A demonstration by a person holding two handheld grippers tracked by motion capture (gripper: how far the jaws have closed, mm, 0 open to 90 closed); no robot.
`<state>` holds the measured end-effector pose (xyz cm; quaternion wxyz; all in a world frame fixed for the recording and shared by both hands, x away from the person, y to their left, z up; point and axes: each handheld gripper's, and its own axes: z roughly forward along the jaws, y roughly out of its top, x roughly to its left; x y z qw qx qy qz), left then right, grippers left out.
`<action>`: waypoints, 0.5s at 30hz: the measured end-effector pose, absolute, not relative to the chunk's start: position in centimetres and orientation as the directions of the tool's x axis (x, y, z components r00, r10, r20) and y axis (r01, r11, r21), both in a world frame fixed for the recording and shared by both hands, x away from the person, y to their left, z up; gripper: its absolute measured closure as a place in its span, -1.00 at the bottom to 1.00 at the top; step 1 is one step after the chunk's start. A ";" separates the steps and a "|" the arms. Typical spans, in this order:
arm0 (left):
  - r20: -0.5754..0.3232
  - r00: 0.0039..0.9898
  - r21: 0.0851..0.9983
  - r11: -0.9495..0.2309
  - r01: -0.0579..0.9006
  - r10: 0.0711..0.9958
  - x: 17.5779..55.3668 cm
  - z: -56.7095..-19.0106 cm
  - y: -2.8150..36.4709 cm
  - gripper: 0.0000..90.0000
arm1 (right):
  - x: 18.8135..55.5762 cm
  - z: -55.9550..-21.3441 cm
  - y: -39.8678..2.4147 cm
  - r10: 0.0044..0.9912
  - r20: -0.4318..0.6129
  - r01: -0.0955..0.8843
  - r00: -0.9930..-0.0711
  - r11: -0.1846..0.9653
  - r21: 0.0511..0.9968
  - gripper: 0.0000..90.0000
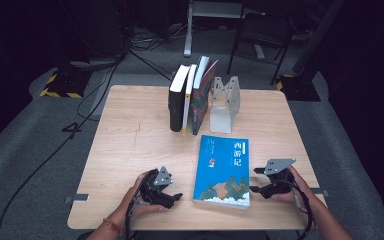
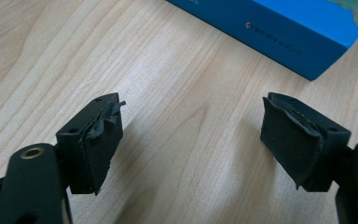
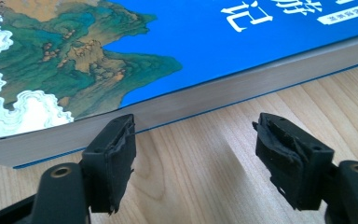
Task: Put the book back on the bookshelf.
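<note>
Blue book (image 1: pixel 223 171) flat on table (image 1: pixel 130 150), mountain-and-cloud cover; both hand-held grippers (image 1: pixel 172 196) (image 1: pixel 255 189) released, empty.

Dark room – grey carpet floor (image 1: pixel 35 165), black chair (image 1: pixel 262 35) behind wooden table (image 1: pixel 130 150).

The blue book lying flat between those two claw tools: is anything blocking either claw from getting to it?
Nothing visible does. The blue book lies flat on bare wood of the table. The right gripper, open, faces its page edge closely. The left gripper, open, has bare tabletop before the book's spine.
</note>
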<state>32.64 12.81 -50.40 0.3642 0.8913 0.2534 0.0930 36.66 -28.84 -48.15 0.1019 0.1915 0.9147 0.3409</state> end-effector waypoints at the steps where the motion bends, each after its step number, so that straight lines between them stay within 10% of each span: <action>1: -0.019 0.854 0.696 -0.606 0.384 0.519 32.6 -50.4 12.8 -0.54 | 36.6 -48.1 -28.9 0.420 -0.053 0.280 -0.906 0.688 0.670 -0.34; 15: -0.017 0.863 0.689 -0.619 0.376 0.506 32.7 -50.4 12.6 -0.64 | 35.6 -47.1 -27.5 0.380 -0.056 0.237 -0.923 0.677 0.697 -0.38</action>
